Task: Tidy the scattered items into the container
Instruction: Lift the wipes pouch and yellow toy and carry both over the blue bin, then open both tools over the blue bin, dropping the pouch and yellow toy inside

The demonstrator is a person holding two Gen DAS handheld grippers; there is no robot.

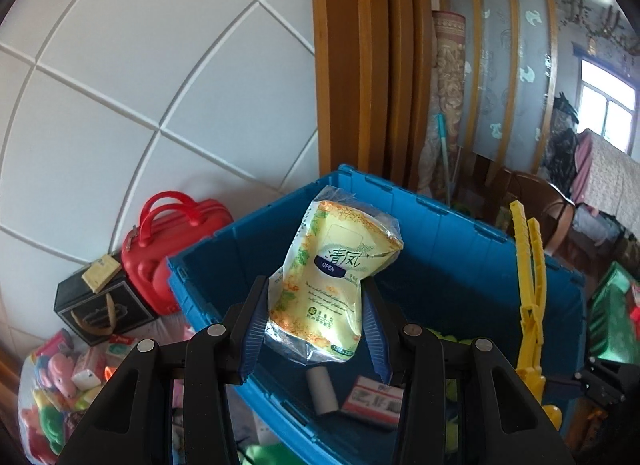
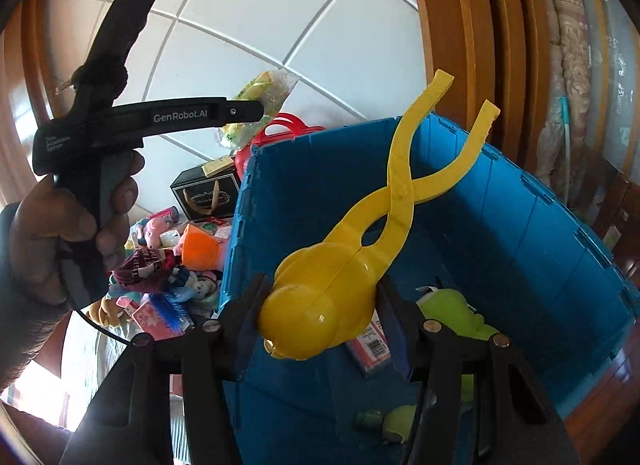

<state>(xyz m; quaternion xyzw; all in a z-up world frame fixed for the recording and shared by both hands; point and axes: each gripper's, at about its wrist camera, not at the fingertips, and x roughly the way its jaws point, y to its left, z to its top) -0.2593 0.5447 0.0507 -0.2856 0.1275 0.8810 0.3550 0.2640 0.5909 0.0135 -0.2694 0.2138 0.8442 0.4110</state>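
My left gripper (image 1: 316, 285) is shut on a yellow-green tissue pack (image 1: 340, 265) and holds it over the open blue bin (image 1: 460, 257). My right gripper (image 2: 322, 285) is shut on the round head of a yellow clamp-shaped toy (image 2: 320, 297), whose two handles rise over the bin's (image 2: 520, 225) near corner. The same toy (image 1: 530, 285) shows at the right in the left wrist view. In the right wrist view a hand (image 2: 60, 233) holds the left gripper with the tissue pack (image 2: 260, 101) up at the left. A white roll (image 1: 322, 391), a red-and-white box (image 1: 376, 399) and a green plush (image 2: 452, 313) lie in the bin.
Left of the bin stand a red case (image 1: 172, 241) and a black box (image 1: 100, 305). Plush toys and small packets (image 2: 168, 265) are piled there, with a clear bag of toys (image 1: 60, 377) beside them. A wooden door frame (image 1: 360, 65) rises behind the bin.
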